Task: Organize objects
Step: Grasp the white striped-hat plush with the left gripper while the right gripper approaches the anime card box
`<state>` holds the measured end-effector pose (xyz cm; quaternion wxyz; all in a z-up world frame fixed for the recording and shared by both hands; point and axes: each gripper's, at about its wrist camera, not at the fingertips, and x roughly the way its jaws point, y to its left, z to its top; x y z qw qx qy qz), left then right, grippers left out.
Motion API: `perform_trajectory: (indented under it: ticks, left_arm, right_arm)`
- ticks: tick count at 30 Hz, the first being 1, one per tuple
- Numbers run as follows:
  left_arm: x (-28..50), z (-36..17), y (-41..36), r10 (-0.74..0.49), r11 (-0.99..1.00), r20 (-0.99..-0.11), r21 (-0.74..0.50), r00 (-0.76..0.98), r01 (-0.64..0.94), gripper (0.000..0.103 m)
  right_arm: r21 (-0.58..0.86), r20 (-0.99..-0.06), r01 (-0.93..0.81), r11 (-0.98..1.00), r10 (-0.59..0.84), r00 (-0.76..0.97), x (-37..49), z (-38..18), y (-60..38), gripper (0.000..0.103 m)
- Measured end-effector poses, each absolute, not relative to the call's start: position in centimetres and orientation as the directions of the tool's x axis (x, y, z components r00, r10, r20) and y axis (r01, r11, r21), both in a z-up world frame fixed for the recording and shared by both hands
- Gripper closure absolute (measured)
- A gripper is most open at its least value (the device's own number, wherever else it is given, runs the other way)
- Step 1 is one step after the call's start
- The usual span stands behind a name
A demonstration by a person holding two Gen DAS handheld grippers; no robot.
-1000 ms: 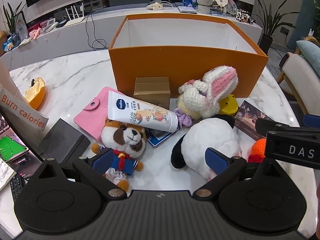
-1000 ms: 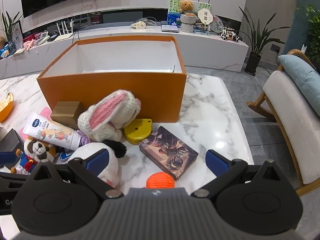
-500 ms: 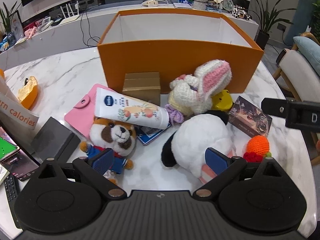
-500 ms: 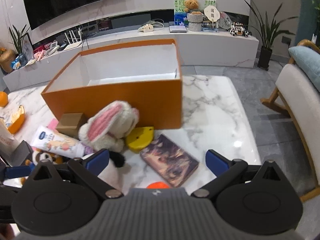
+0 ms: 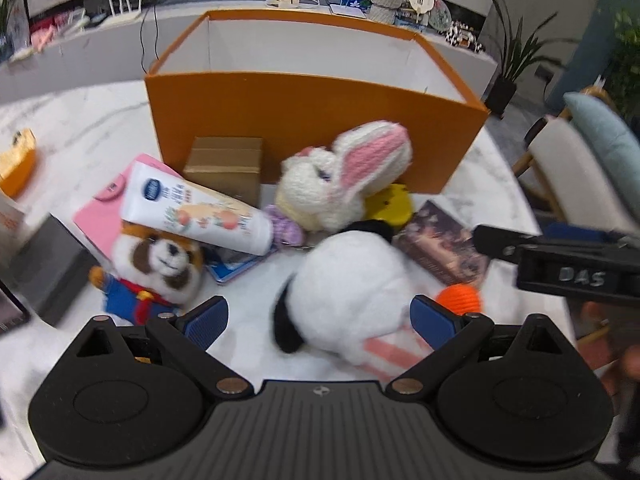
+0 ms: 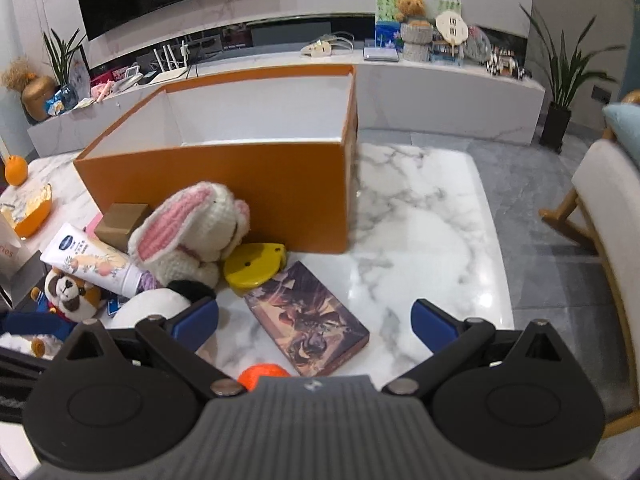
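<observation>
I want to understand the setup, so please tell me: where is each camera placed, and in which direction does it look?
Left wrist: sits on the left gripper, looks forward and down at the white plush before the orange box; its own blue fingers show, plus the right gripper at the right edge.
Right wrist: sits on the right gripper, faces the picture box and marble table; its own fingers show.
Shared: orange box, crochet rabbit, orange ball.

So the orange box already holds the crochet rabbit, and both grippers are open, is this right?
Not quite. The orange box looks empty in the right wrist view; the crochet rabbit lies on the table against its front wall. Both the left gripper and right gripper are open.
</observation>
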<state>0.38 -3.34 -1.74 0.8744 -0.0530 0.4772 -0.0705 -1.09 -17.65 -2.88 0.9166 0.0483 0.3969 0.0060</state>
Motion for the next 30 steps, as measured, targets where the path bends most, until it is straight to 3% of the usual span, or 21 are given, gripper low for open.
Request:
perform_trajectory:
  ticks: [5,14,24,30]
  left_arm:
    - [0.8,-2.3,-4.4,-0.248,0.967,-0.822,-0.240,0.513,0.085,0.000]
    - [2.4,-5.5,-4.8,-0.256,0.951,-0.837,-0.307,0.484,-0.027,0.000]
    - [3.4,-6.7,-5.4,-0.191,0.972,-0.847,-0.232,0.495,-0.022,0.000]
    - [2.5,-6.9,-6.6,-0.155,0.988,-0.849,-0.135,0.505,0.077,0.000]
  right_arm:
    - [0.076,-0.733,0.023,0.997,0.040,0.679,-0.1,-3.2,-18.3,0.001]
    - [-0.020,-0.760,0.001,1.000,-0.016,0.649,1.6,-5.0,-17.9,0.001]
    - [-0.021,-0.803,-0.014,1.000,-0.009,0.596,3.3,-6.4,-17.9,0.013]
    - [-0.012,-0.828,-0.086,0.996,0.038,0.560,3.7,-7.1,-16.7,0.015]
